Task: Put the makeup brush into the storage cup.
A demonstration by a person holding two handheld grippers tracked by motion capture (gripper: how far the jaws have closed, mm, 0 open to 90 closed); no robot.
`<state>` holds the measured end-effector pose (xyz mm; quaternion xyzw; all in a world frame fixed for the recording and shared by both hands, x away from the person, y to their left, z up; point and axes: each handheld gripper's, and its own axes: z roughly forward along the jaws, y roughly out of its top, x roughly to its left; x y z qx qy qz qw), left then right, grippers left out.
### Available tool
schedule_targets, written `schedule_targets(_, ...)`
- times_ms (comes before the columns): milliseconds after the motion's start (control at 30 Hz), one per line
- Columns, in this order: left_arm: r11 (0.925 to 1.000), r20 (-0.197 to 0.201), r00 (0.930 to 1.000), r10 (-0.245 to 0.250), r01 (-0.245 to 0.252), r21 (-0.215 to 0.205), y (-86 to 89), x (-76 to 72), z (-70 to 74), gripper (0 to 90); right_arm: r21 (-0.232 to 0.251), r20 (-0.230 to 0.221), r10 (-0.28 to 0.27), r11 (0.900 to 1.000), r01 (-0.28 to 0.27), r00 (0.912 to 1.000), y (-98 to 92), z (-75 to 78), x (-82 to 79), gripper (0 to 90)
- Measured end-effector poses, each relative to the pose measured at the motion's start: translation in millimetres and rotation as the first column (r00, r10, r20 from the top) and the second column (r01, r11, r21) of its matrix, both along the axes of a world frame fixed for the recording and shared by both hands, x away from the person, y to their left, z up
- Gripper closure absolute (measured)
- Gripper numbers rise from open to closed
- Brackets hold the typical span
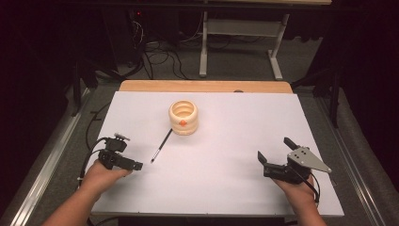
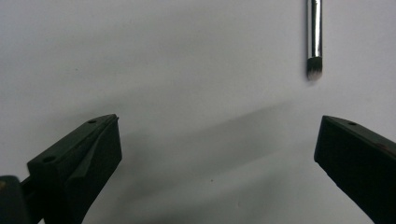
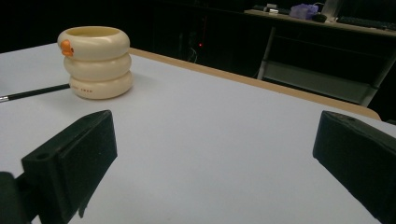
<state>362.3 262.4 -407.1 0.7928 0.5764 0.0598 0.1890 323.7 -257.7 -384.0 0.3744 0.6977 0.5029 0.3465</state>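
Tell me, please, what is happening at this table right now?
A person sits at a white table with a gripper in each hand. The left gripper is open and points at the bristle end of a thin black brush lying flat on the table; it has not touched it yet. The right gripper is open too, holding nothing, off to the other side. A cream ribbed cup with an orange mark stands upright just beyond the brush's far end.

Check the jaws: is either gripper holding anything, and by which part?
Nothing is held. The left gripper is open, its jaws bare, the makeup brush lying on the table ahead of them. The right gripper is open too, apart from the ringed cream cup.
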Motion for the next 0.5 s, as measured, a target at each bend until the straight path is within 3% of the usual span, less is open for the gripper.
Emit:
schedule_targets(333, 0.9976, -0.079, 0.9964, -0.033, 0.037, 0.058, -6.6, 10.4, 0.1, 1.4, 0.004, -0.007, -0.004, 1.0, 0.004, 1.0, 0.1, -0.1, -0.2, 1.1)
schedule_targets(500, 0.9972, -0.114, 0.9926, -0.039, 0.046, 0.059, -9.5, 13.8, 1.9, 1.4, 0.001, -0.007, -0.005, 1.0, 0.005, 1.0, 0.1, -0.1, -0.2, 1.1)
